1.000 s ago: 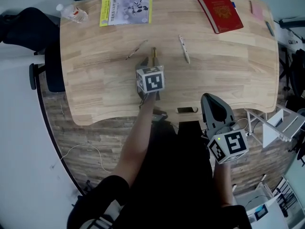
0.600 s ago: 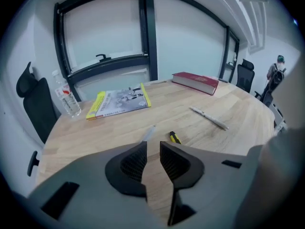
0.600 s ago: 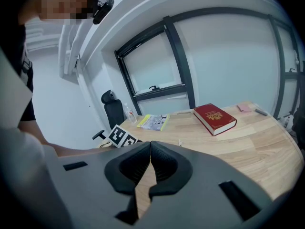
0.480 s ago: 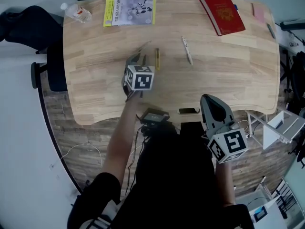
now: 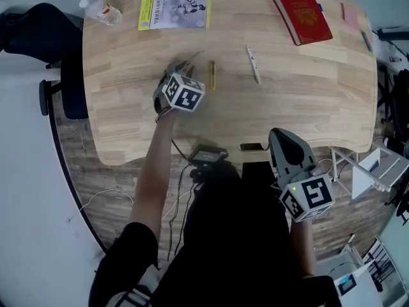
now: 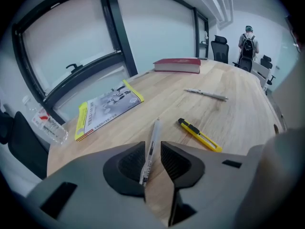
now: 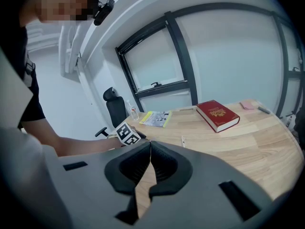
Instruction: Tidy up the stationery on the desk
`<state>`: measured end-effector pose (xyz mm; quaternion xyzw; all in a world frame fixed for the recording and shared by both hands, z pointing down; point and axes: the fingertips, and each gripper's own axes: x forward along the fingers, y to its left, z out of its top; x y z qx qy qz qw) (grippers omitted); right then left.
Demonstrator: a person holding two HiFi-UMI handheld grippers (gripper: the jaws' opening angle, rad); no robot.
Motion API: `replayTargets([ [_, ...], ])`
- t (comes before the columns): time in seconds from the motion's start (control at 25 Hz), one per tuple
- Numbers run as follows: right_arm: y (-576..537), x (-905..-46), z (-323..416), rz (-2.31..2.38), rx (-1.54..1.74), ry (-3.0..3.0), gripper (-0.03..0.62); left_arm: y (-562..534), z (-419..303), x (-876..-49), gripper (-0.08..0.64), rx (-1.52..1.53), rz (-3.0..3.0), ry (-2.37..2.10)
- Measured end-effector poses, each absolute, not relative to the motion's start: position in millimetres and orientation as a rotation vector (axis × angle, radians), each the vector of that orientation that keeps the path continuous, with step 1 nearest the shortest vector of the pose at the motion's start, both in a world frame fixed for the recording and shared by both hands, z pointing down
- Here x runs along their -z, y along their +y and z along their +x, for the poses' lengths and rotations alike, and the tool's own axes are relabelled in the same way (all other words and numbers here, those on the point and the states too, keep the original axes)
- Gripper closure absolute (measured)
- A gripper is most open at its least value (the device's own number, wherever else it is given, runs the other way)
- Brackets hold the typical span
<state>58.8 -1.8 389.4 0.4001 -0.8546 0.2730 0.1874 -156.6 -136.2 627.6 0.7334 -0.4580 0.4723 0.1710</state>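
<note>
1. At 5 o'clock, off the desk: right gripper, jaws pressed together, empty.
2. At 11 o'clock: left gripper, jaws spread astride the white pen lying on the wood.
3. Probably light, stiff, slick; pinch mid-barrel.
4. Beyond, at 1 o'clock: utility knife.

A clear plastic water bottle lies at the table's far left corner, near a black office chair on the wood-patterned floor.
</note>
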Motion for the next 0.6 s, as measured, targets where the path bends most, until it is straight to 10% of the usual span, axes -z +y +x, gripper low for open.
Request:
replayTargets([
  [0.6, 2.0, -394.5, 64.3, 1.151, -0.783, -2.372, 0.571, -144.3, -151.5, -653.1, 0.489, -1.552, 2.116, -1.163],
])
